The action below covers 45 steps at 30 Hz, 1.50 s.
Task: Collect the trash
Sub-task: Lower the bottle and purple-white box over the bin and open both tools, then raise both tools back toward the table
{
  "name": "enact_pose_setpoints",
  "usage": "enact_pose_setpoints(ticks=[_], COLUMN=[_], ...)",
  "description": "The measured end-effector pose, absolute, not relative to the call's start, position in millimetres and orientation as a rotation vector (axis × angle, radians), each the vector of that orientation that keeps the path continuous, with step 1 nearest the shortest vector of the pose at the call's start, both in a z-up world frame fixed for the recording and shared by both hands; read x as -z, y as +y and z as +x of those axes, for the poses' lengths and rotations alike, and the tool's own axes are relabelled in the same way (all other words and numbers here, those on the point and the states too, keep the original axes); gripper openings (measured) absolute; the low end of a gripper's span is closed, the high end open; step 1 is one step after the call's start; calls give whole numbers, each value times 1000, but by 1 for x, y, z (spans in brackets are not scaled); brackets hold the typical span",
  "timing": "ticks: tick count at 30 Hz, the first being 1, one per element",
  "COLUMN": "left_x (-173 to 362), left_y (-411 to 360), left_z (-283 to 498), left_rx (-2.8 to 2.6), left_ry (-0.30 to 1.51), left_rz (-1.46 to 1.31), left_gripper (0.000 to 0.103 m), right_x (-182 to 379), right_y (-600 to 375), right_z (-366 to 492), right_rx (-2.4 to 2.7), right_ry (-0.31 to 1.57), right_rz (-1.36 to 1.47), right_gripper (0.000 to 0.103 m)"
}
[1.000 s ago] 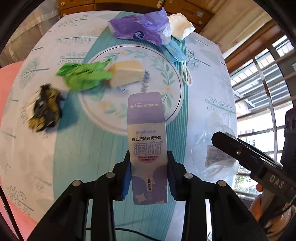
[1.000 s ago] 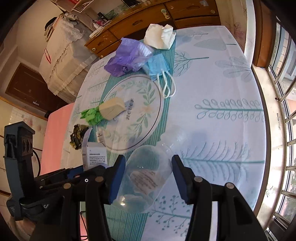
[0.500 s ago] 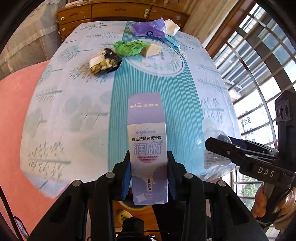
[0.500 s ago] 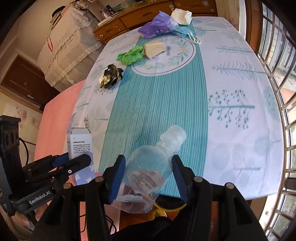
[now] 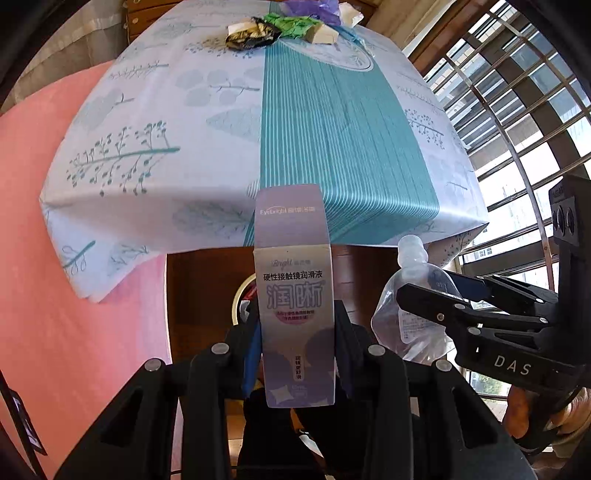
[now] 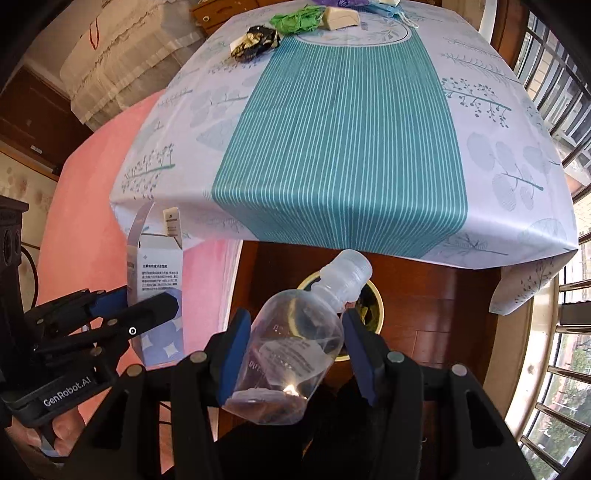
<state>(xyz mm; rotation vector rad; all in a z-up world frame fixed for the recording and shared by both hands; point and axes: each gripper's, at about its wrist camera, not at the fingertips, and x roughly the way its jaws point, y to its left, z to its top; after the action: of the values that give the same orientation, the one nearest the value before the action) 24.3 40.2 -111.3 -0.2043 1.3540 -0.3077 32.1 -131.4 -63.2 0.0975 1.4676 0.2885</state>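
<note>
While pointing steeply down, left gripper (image 5: 297,339) clamps carton (image 5: 293,295).

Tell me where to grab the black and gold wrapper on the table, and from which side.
Probably from straight above, closing across the narrow middle of the wrapper. It lies crumpled and low on the tablecloth, with a free margin toward the near edge; the green wrapper crowds its far side.

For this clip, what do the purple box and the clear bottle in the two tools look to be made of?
Purple box: thin printed cardboard, it seems, matte to slightly satin; sharp folded edges and an open top flap show. Clear bottle: probably thin flexible plastic, glossy and transparent; you see through it, it catches a bright glint, its wall looks dented, and the neck is cloudier.
</note>
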Motion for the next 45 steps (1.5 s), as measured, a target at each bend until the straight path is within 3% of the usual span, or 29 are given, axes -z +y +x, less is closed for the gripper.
enact_pose_setpoints(ticks=[12, 18, 24, 27, 29, 31, 37, 45], left_x=[258, 353, 414, 432, 445, 453, 453, 414], left_y=[46, 44, 31, 23, 20, 18, 18, 17], left_z=[8, 4, 4, 10, 13, 14, 17, 19], left_rx=[242, 183, 173, 184, 182, 165, 112, 42], left_ry=[1472, 1531, 1555, 1557, 1574, 1589, 1584, 1563], left_rz=[-416, -485, -485, -477, -462, -448, -411, -287], left_gripper=[33, 33, 33, 40, 66, 78, 80, 80], right_x=[204, 290, 355, 373, 382, 387, 388, 356], right_y=[-121, -130, -141, -148, -153, -159, -169, -175], right_z=[6, 2, 4, 8, 10, 12, 15, 12], right_rx=[-263, -268, -258, -239, -229, -214, -155, -130], right_ry=[1516, 1533, 1545, 1556, 1563, 1558, 1563, 1562], right_rz=[-57, -36, 5, 48, 70, 96, 113, 125], right_gripper=[52, 52, 55, 57, 66, 67, 67, 67])
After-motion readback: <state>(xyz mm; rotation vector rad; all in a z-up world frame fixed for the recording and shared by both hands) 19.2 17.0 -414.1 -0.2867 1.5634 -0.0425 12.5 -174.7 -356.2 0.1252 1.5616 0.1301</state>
